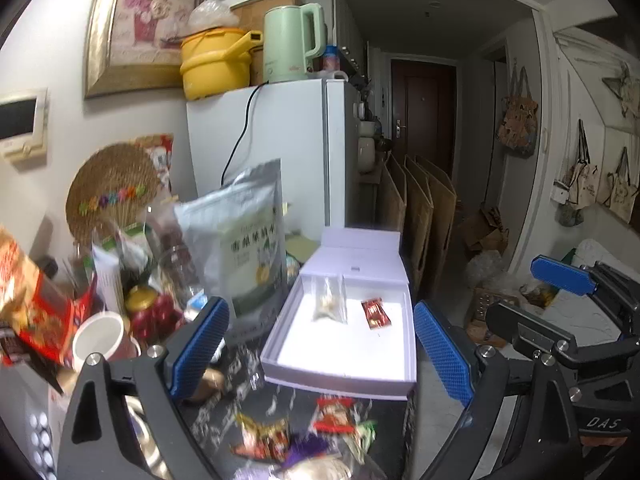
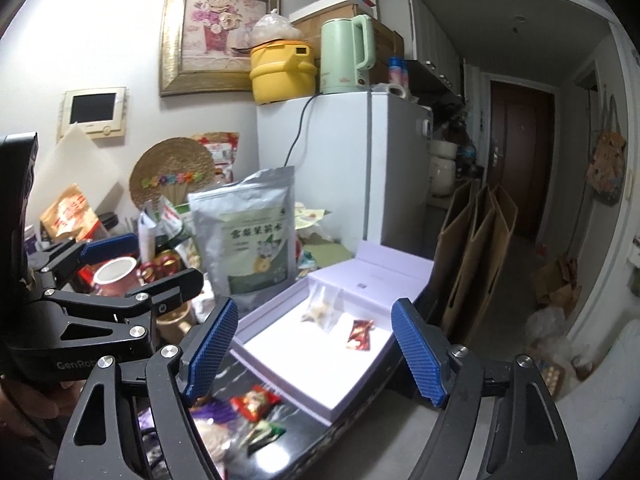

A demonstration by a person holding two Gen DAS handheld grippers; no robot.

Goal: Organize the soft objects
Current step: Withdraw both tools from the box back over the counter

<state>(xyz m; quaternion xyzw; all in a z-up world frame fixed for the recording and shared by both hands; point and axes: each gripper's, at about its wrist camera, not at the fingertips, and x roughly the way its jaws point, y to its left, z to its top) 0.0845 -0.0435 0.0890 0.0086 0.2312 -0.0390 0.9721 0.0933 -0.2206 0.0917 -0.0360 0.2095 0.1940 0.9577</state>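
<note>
An open pale lavender box (image 1: 340, 344) (image 2: 320, 368) lies on the dark table, its lid folded back. Inside it lie a clear packet (image 1: 330, 300) (image 2: 322, 308) and a small red packet (image 1: 376, 312) (image 2: 360, 334). Several loose snack packets sit on the table in front of the box, among them a red-and-white one (image 1: 334, 416) (image 2: 254, 400) and a green one (image 2: 266, 434). My left gripper (image 1: 322, 308) hovers open before the box, with nothing between its blue pads. Beside it on the right, my right gripper (image 2: 316, 306) is also open and holds nothing.
A tall silver-green pouch (image 1: 248, 248) (image 2: 252, 240) stands left of the box, amid clutter with a white mug (image 1: 100, 336) and a jar. A white fridge (image 1: 280, 132) rises behind. Cardboard sheets (image 1: 424, 208) lean in the corridor on the right, past the table edge.
</note>
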